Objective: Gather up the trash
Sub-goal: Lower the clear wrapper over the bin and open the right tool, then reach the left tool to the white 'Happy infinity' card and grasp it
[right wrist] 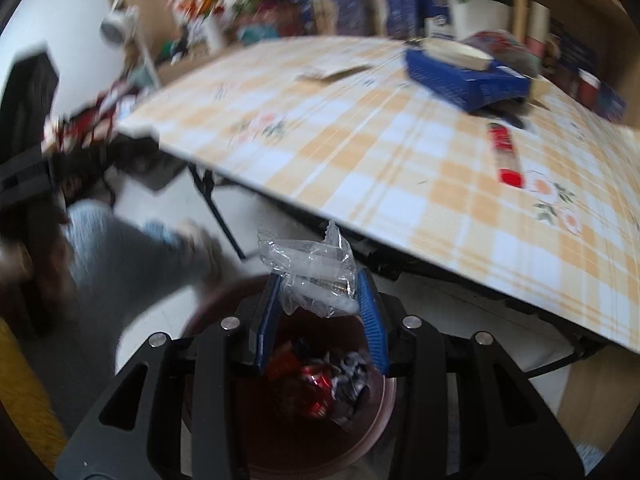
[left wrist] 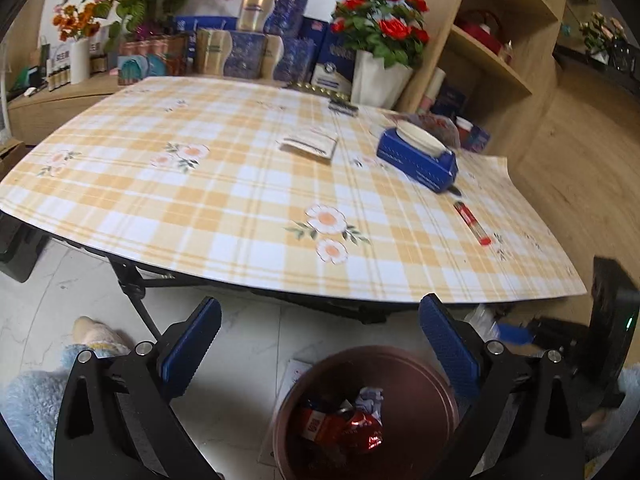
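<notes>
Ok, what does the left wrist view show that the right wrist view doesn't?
Only the left wrist view: the left gripper, jaws wide open and empty, and the right gripper's dark body at the frame's right edge.
Only the right wrist view: the right gripper shut on a clear plastic wrapper above the bin.
Both: the brown trash bin with red wrappers inside, the checked table, the blue box.

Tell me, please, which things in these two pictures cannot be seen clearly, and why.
- Trash bin: its near side is cut off by the lower edge in the left wrist view.
- Bin contents: partly hidden by the right gripper and its clear plastic wrapper.
- Red wrapper on the table: print unreadable, motion blur.
- Blue box: label too small to read.
</notes>
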### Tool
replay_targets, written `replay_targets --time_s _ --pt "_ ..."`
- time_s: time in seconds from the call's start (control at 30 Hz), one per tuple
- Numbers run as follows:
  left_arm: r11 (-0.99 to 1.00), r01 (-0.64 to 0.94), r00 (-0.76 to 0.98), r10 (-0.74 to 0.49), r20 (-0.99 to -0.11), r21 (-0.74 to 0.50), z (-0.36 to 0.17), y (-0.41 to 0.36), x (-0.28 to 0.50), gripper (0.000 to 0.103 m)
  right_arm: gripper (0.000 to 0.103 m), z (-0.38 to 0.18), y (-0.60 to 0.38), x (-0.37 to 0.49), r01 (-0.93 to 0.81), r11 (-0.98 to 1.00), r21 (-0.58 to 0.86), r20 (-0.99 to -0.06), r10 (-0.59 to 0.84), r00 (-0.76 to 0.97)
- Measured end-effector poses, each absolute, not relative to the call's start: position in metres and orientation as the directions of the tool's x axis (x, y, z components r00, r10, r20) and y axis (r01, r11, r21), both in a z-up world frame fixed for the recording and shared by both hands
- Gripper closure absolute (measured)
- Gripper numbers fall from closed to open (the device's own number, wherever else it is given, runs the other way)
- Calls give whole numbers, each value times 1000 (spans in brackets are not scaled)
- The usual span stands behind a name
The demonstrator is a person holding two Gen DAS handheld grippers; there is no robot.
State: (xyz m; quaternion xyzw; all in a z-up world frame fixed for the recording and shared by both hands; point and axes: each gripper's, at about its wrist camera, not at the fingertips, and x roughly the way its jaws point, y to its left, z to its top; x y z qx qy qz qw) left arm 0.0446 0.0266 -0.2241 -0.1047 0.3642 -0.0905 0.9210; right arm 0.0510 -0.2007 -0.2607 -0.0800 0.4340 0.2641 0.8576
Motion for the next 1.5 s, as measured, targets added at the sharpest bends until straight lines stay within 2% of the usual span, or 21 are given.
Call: replay_targets --time_s 0.17,0.37,0.6,0.67,0.73,0.87,1.1,1.5 --pt "962 79 755 -228 -615 -260 -216 35 38 6 63 -271 -183 43 -570 821 29 -825 342 450" --pt "965 95 747 -231 -623 -243 -218 31 38 6 62 -275 -188 46 -548 836 31 -840 319 440" --pt "960 36 739 -213 -639 -279 -223 43 43 6 59 -273 -186 45 -567 823 38 -834 338 436" --pt "959 26 740 -209 -640 -283 -224 45 43 6 45 -269 -185 42 -579 814 45 -821 360 443" --pt "959 24 741 -208 -639 -284 -224 45 42 6 17 -260 -187 38 -581 813 38 -791 379 479" --pt "960 32 744 -208 -635 -277 -222 44 41 6 9 -246 -194 34 -541 841 6 -742 366 562" --pt "965 49 748 -207 -631 -258 -220 39 40 6 6 -227 -228 40 -389 920 38 -663 315 679" --pt "967 52 746 -203 -635 -248 -221 36 41 6 6 -232 -287 56 -104 976 190 -651 204 731"
